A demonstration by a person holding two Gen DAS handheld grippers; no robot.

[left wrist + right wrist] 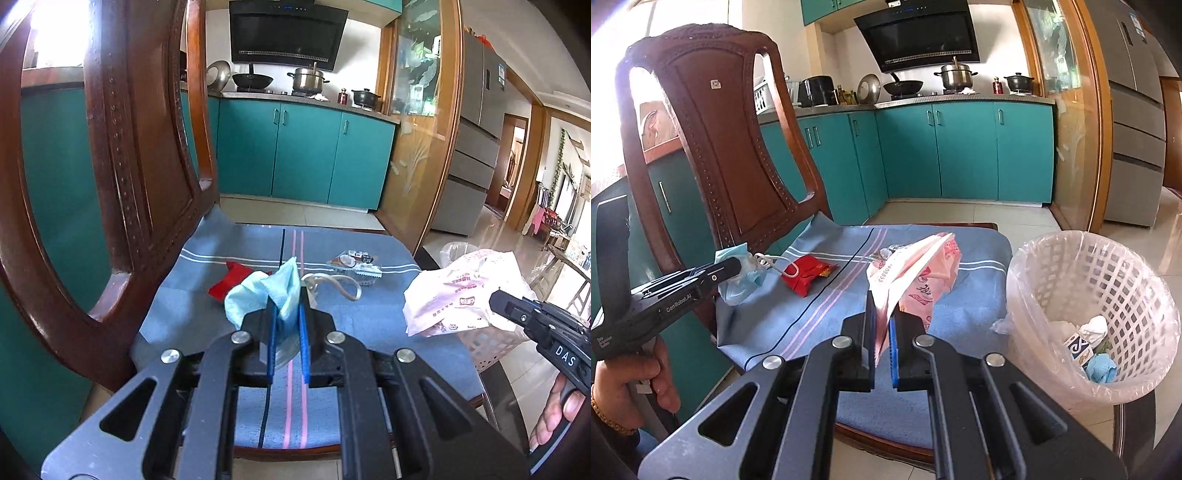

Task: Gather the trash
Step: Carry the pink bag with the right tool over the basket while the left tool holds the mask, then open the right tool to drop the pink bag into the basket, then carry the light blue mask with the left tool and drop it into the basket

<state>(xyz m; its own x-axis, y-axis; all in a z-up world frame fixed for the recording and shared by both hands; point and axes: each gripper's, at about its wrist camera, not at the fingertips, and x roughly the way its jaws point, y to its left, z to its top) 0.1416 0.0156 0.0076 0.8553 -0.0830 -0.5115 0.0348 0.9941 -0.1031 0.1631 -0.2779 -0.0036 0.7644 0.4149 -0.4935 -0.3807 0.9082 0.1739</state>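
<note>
Both grippers loaded, basket at lower right.
The left gripper (287, 332) is clamped on a crumpled light-blue face mask (266, 291); the right gripper (882, 332) pinches a pink printed plastic bag (916, 273). The limp bag could snag the white lattice wastebasket (1100, 295) rim and spill.

Bright daylight, blown-out glare upper left, strong fisheye warping, dark vignetted corners
</note>
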